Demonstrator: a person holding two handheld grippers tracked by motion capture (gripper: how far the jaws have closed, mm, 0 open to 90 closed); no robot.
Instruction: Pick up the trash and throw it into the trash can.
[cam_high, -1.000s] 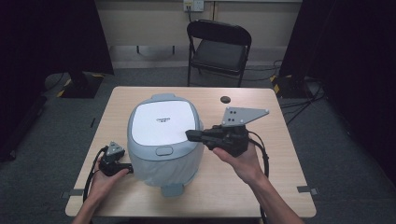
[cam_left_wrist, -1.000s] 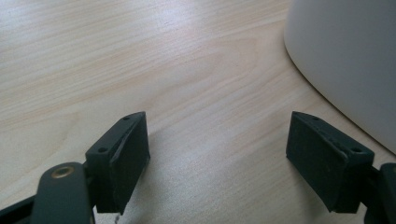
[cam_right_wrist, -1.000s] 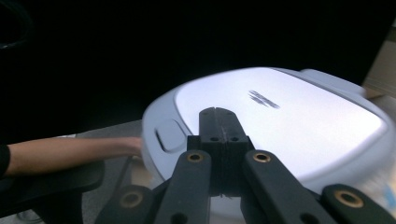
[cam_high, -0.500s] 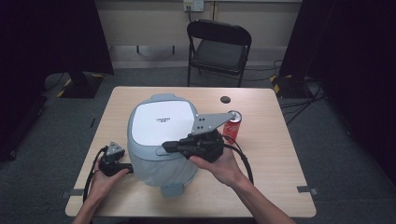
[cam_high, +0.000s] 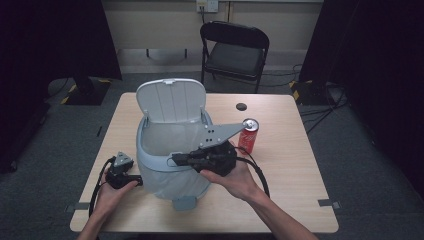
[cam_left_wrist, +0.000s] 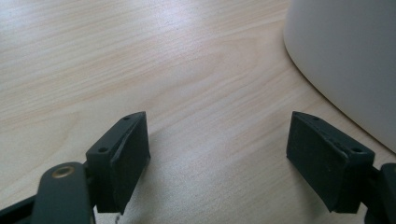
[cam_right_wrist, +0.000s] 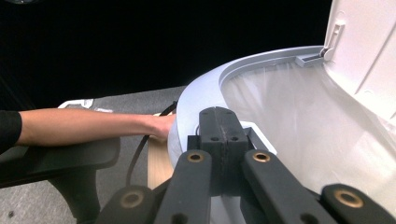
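A light grey lidded bin (cam_high: 170, 172) stands on the wooden table (cam_high: 295, 170), its lid (cam_high: 171, 100) raised upright at the back and a clear liner (cam_right_wrist: 289, 116) inside. My right gripper (cam_high: 176, 161) is shut with nothing between its jaws, and its tip (cam_right_wrist: 219, 123) rests at the bin's front rim (cam_right_wrist: 198, 91), by a small raised tab. My left gripper (cam_high: 134, 178) lies on the table against the bin's left side. In the left gripper view it (cam_left_wrist: 217, 154) stands open over bare wood, with the bin wall (cam_left_wrist: 345, 56) at the right.
A red drinks can (cam_high: 248, 135) stands upright just right of the bin, behind my right hand. A small black disc (cam_high: 241, 106) lies near the table's far edge. A black folding chair (cam_high: 235, 50) stands beyond the table. The left forearm (cam_right_wrist: 84, 126) reaches beside the bin.
The bin's lid, flat and closed before, now stands open. My right gripper has moved left and slightly down to the bin's front rim, uncovering the red can. The left hand has stayed put.
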